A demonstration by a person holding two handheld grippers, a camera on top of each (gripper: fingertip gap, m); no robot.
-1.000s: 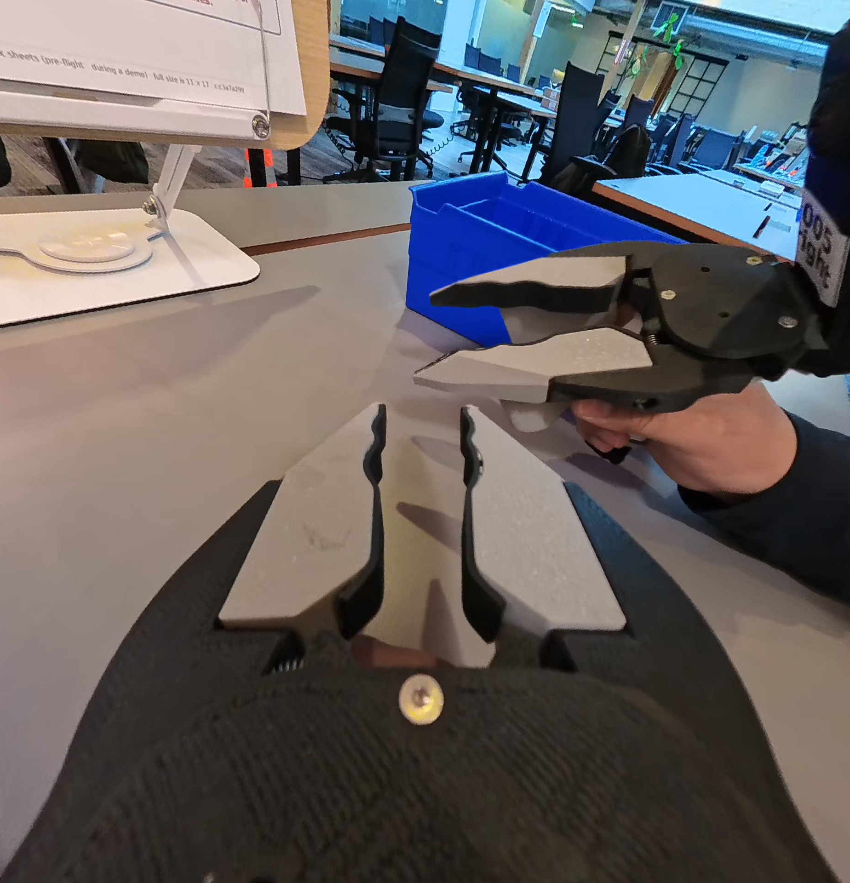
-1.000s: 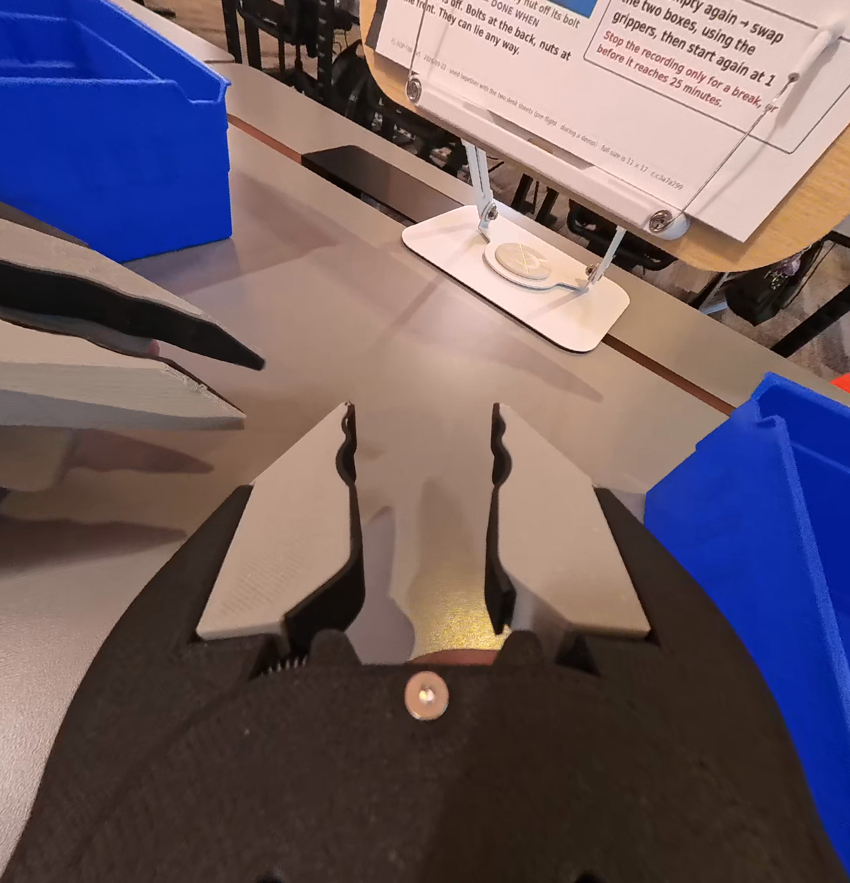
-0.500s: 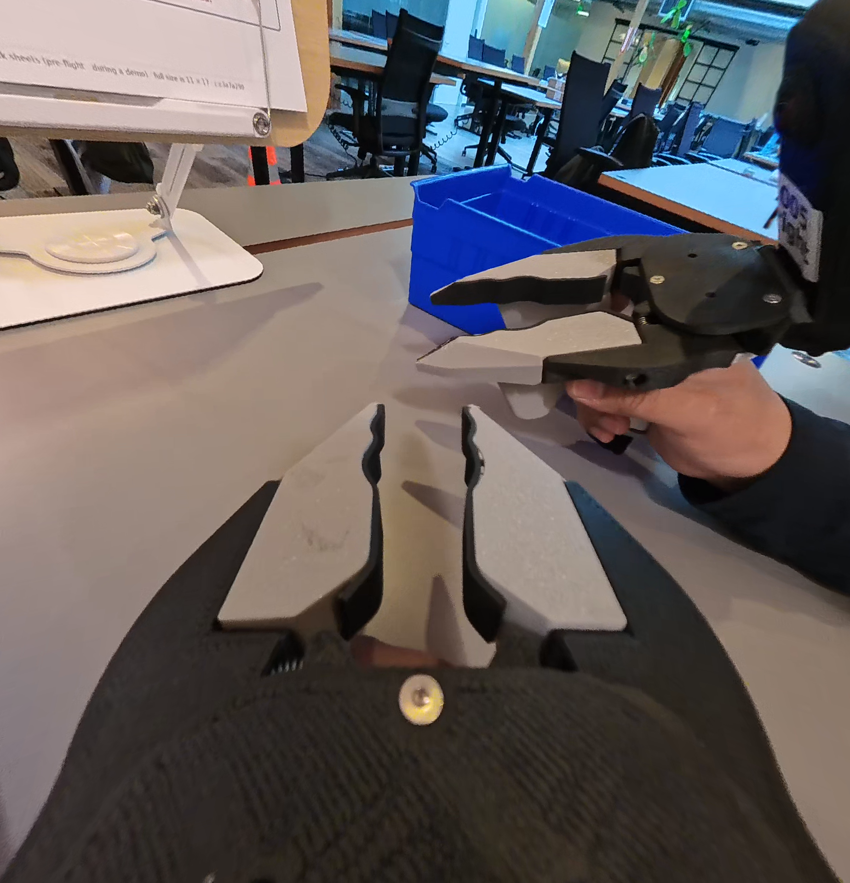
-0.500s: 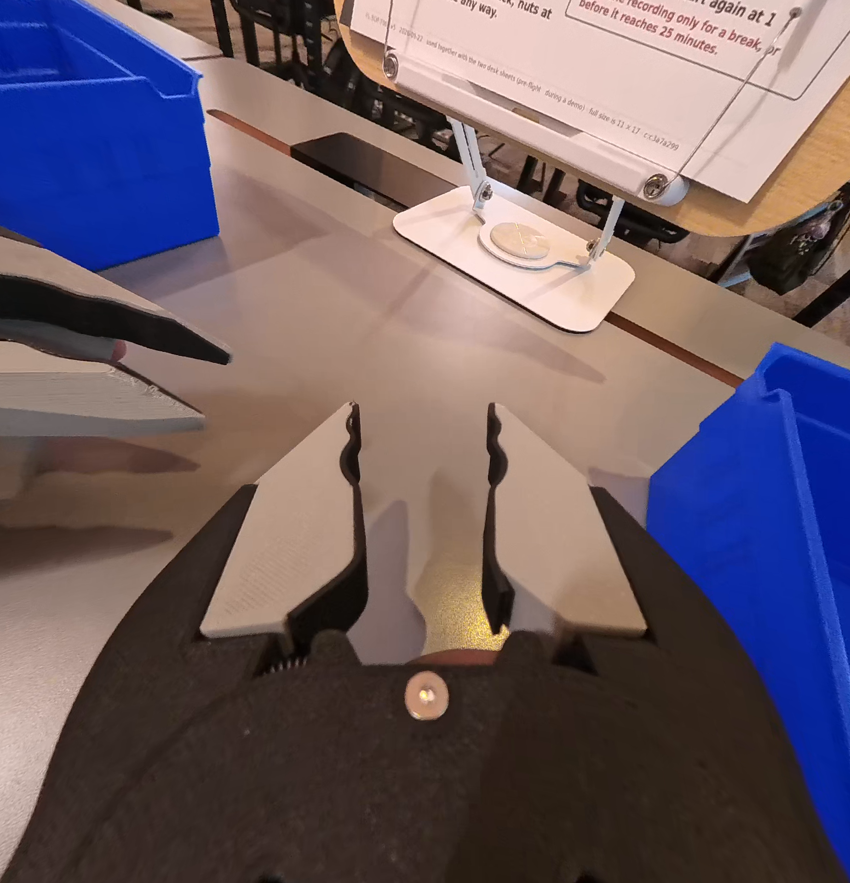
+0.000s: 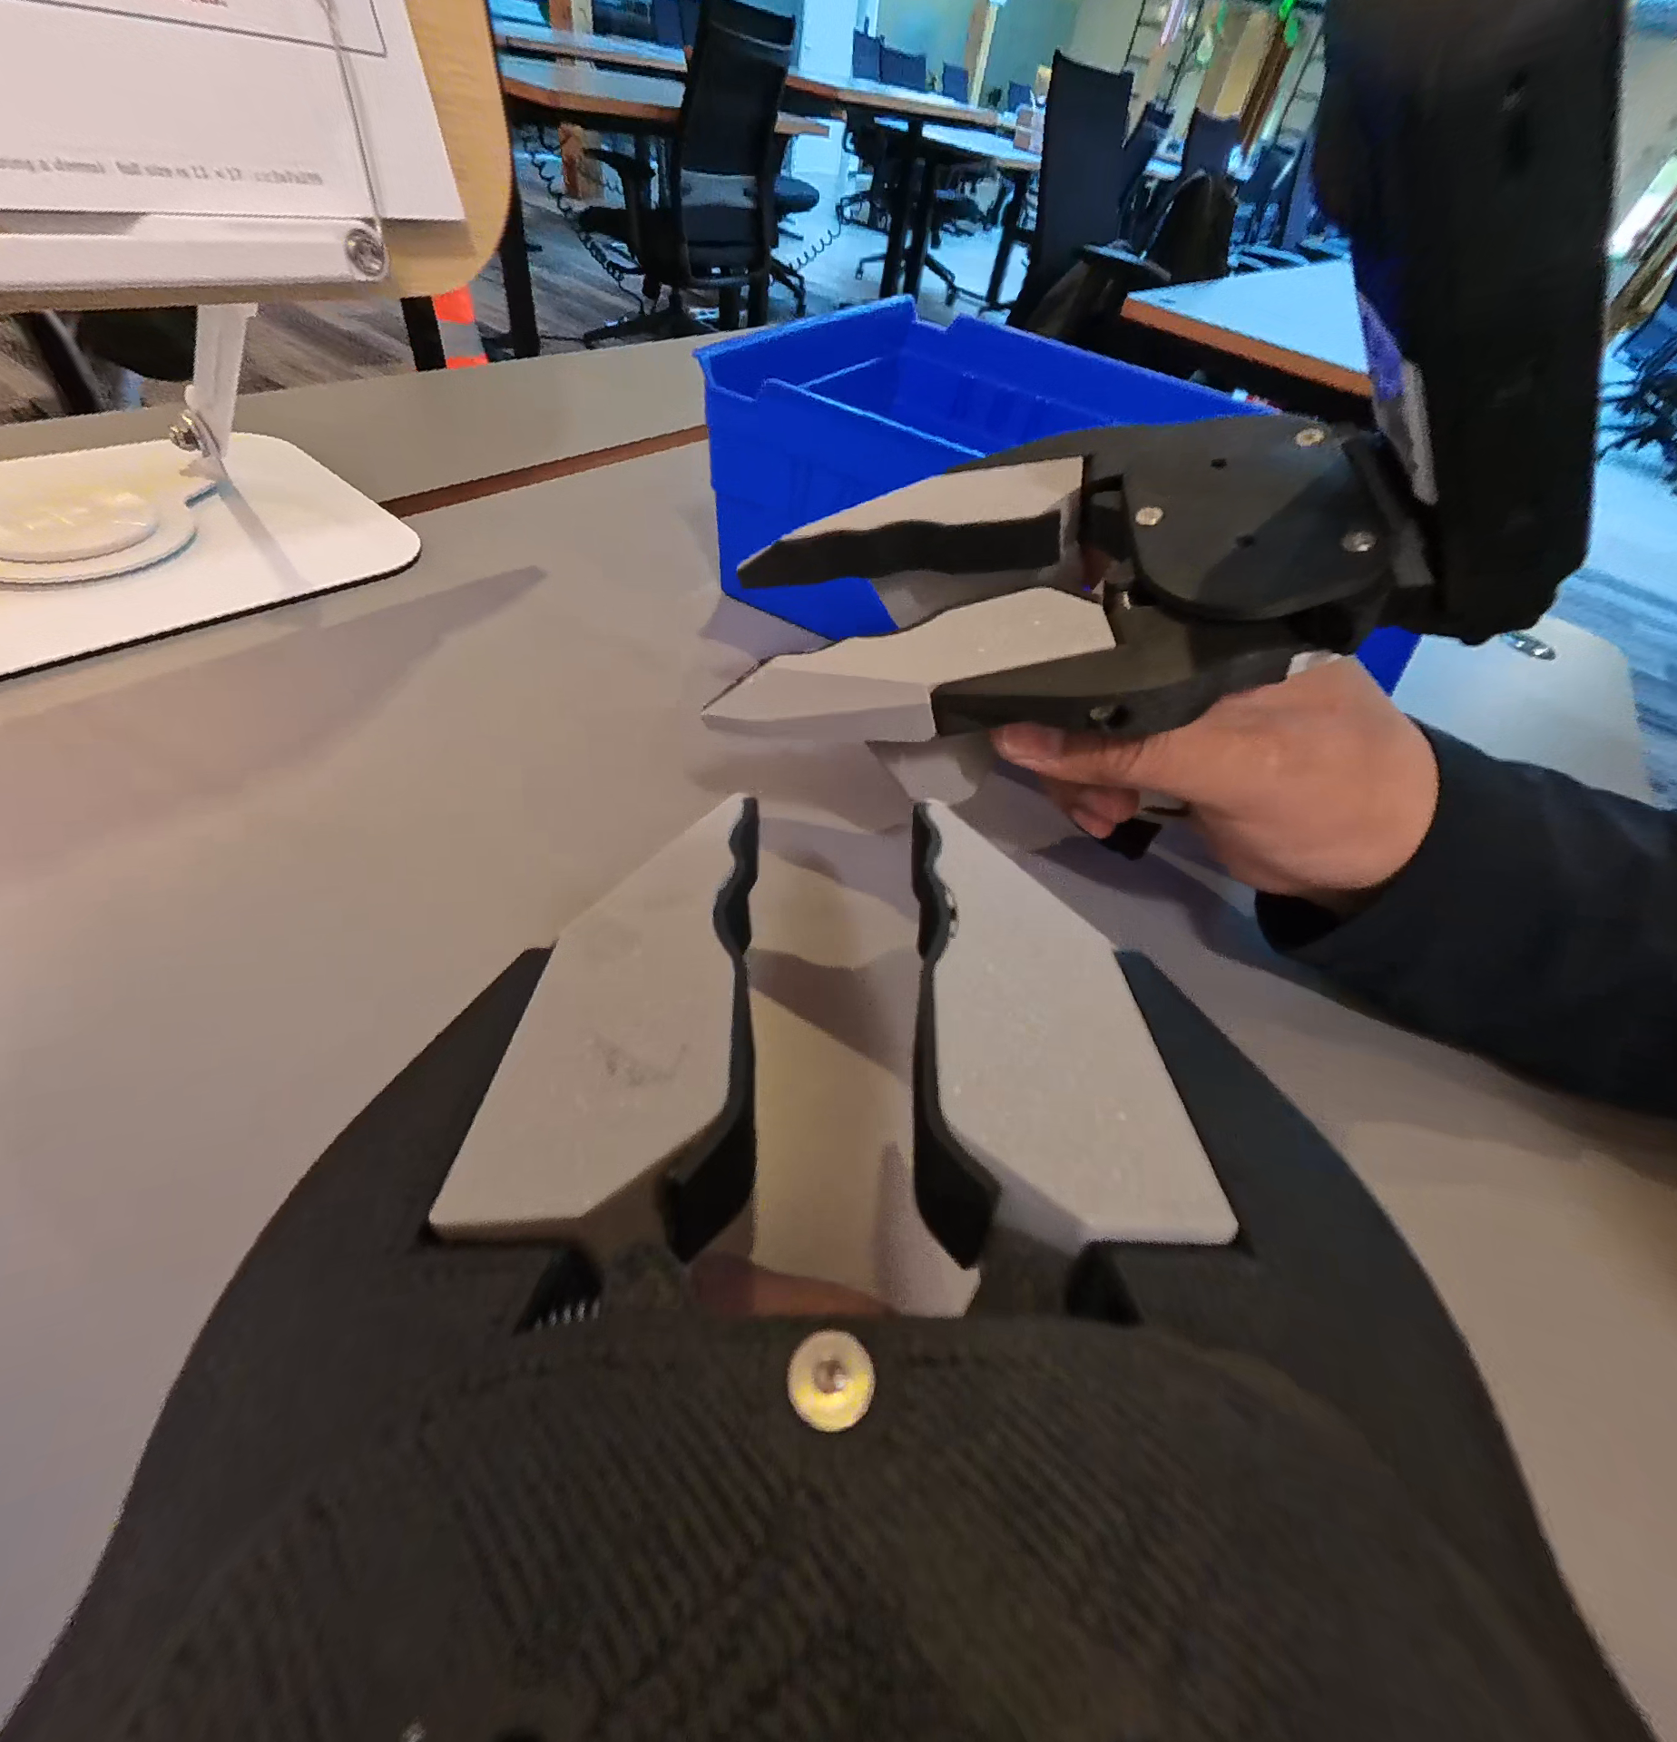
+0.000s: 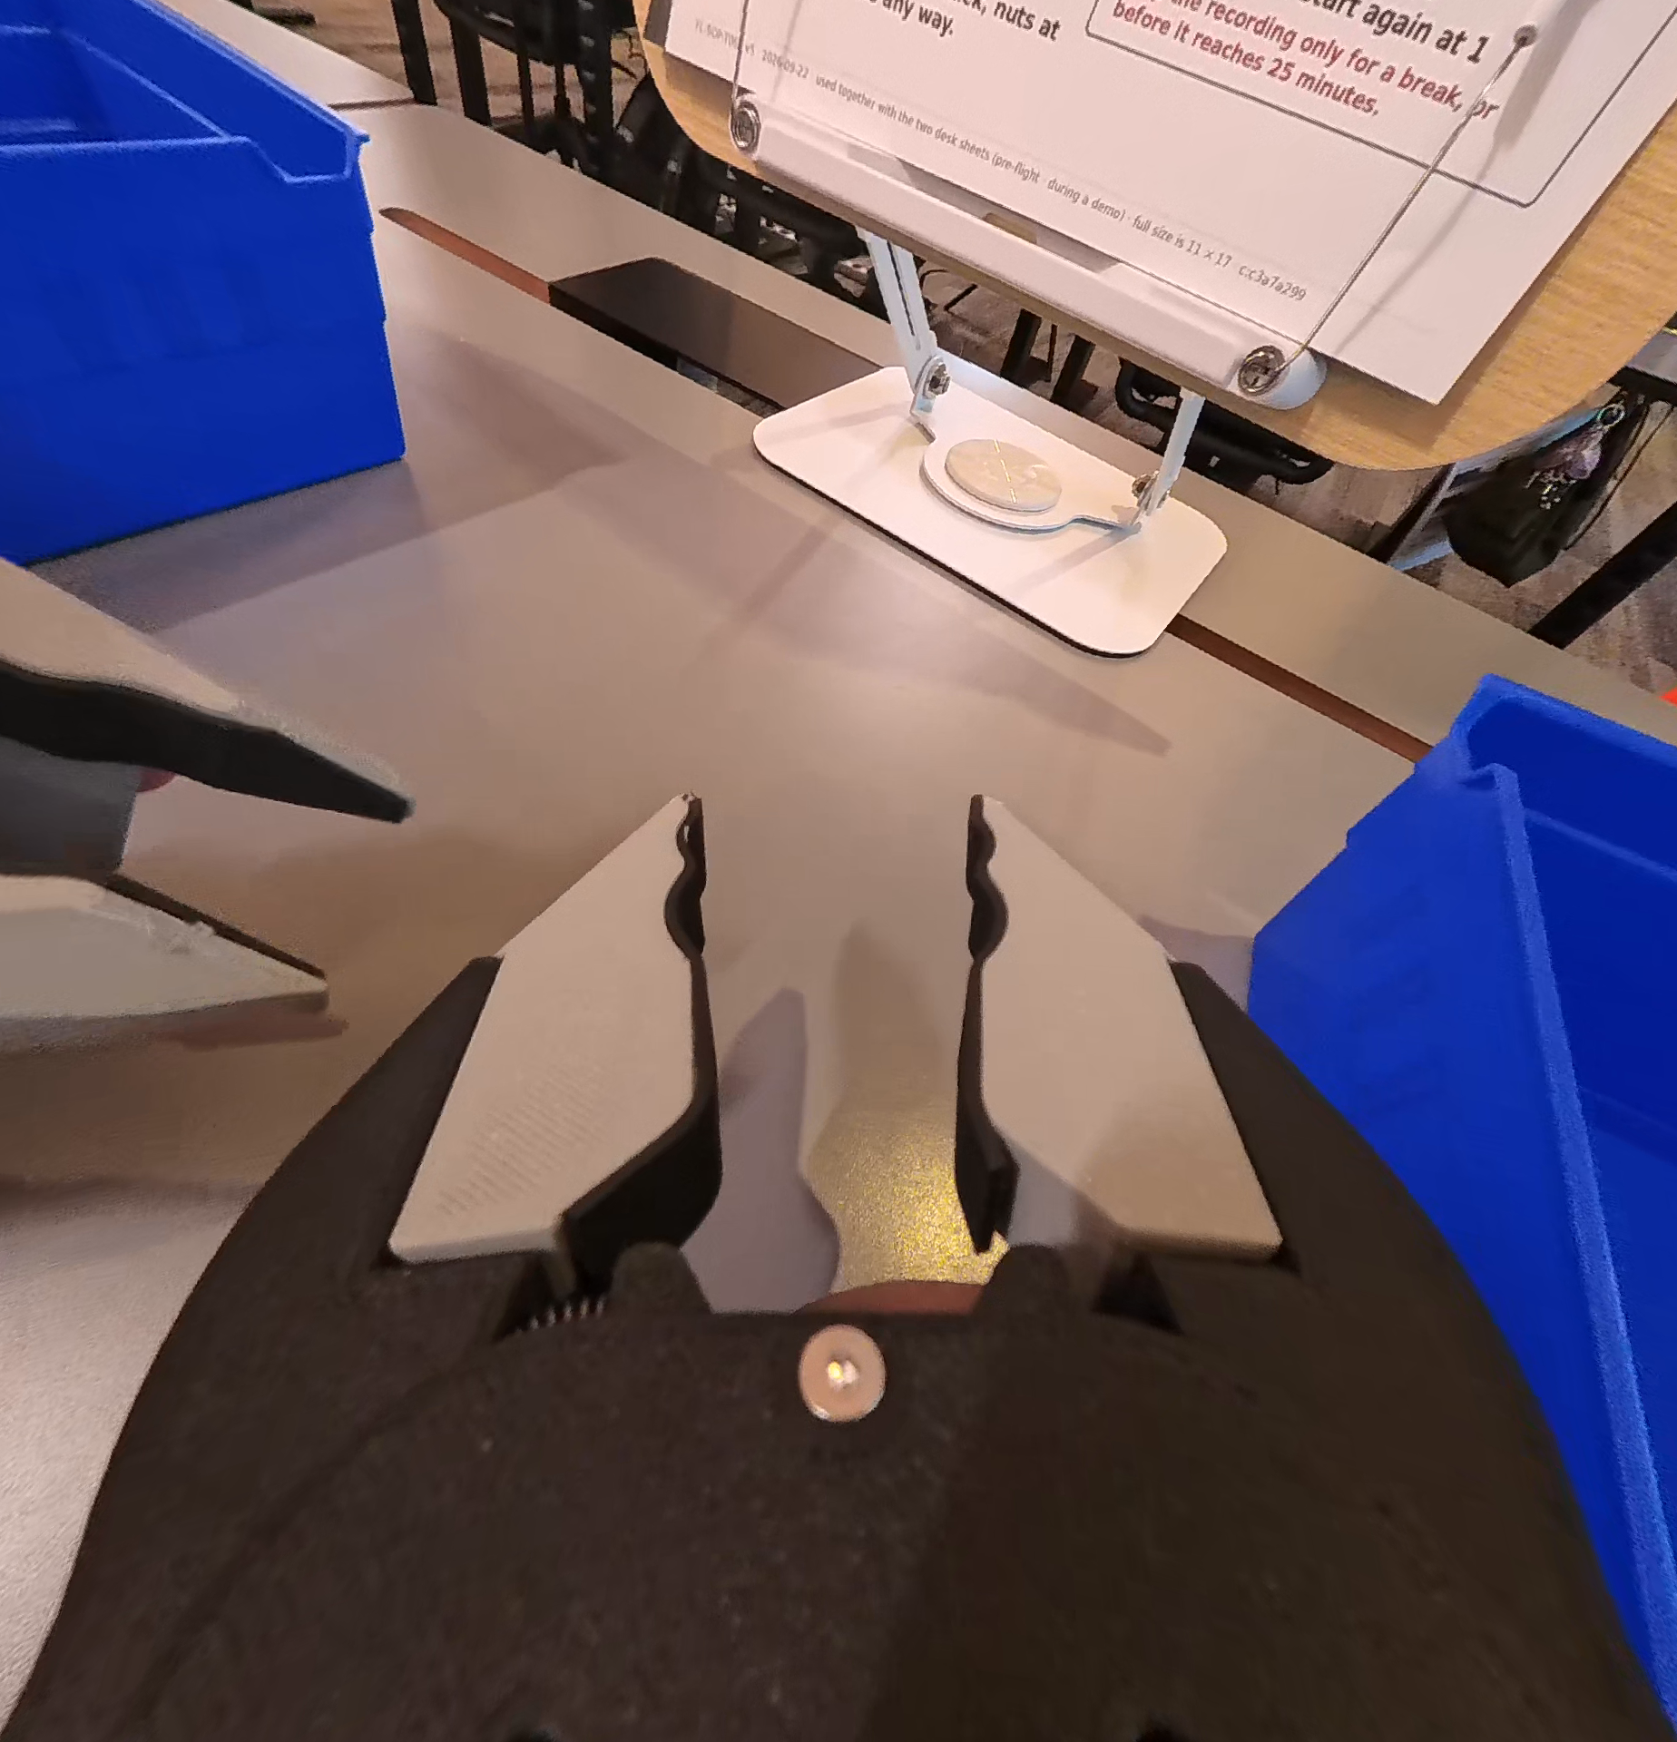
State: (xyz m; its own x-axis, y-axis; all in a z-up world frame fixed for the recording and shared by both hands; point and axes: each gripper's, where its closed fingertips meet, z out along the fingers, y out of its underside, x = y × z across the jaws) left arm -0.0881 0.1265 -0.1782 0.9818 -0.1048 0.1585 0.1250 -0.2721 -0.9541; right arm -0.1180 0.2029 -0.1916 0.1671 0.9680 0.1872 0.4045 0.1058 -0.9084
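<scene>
Both grey-fingered black grippers, left (image 5: 830,820) and right (image 6: 830,815), I hold released and empty, low over the bare grey tabletop (image 5: 250,895), between two blue plastic bins (image 6: 156,302), tips apart, advancing gently

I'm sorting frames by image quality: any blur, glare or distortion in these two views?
Left wrist view: wide-angle bending at the edges, the sheet stand slightly smeared, soft shadows on the table. Right wrist view: a yellowish glare patch on the table between the open jaws; the left gripper blurred at the frame edge.
</scene>
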